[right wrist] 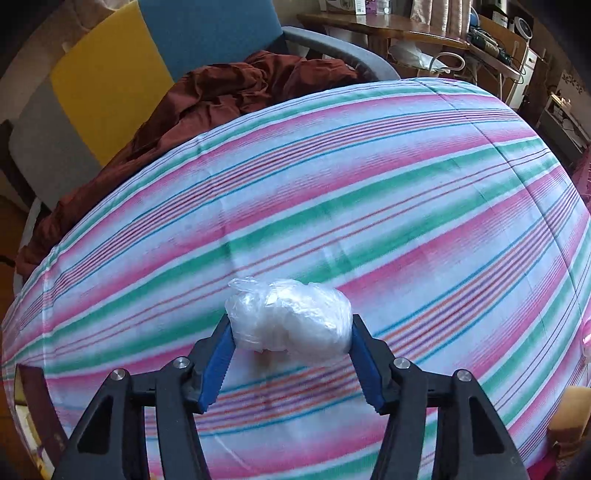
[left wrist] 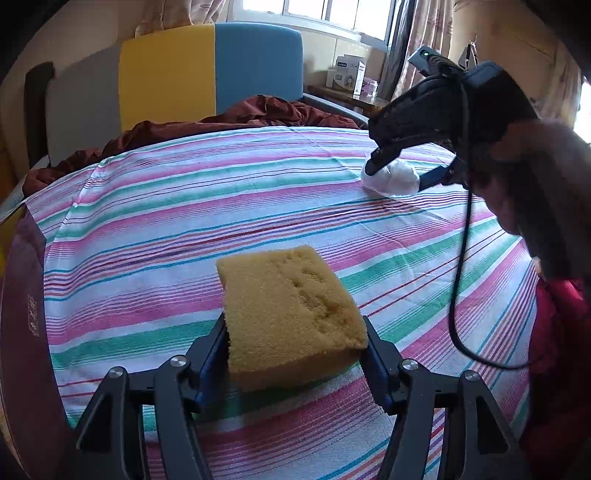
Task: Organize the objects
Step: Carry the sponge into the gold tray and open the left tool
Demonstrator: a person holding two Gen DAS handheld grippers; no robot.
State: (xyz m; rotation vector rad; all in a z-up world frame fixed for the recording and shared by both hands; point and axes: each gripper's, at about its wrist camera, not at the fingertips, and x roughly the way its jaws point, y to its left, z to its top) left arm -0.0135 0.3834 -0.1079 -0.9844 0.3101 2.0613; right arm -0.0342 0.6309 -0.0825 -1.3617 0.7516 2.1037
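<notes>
Item one: left gripper (left wrist: pixel 295 347), black frame with blue ribbed pads, entering its own wrist view from 6 o'clock; jaws part-open and closed against the two sides of a yellow-ochre rectangular foam sponge (left wrist: pixel 291 314), which lies tilted between the pads, its far end pointing toward 12 o'clock over the cloth. Item two: right gripper (right wrist: pixel 291 343), same build, jaws part-open and pressed on both sides of a crumpled clear plastic bag bundle (right wrist: pixel 290 319), whitish and rounded, held near the centre of its view just above 6 o'clock; whether the bundle rests on the cloth or hangs just above it cannot be told. In the left wrist view the same right gripper (left wrist: pixel 395 177) shows at 2 o'clock with the white bundle (left wrist: pixel 393 179) at its tips, down at the cloth and well apart from the sponge. Item three: striped bedsheet in pink, green, blue and white (right wrist: pixel 369 206), spread flat and filling both views. Item four: rumpled dark-red cloth (right wrist: pixel 229 92) at 11 o'clock, along the sheet's far edge. Item five: upholstered headboard in grey, yellow and blue panels (left wrist: pixel 210 74) at 11 to 12 o'clock. Item six: wooden side table (right wrist: pixel 388 27) at 1 o'clock, beyond the bed.
</notes>
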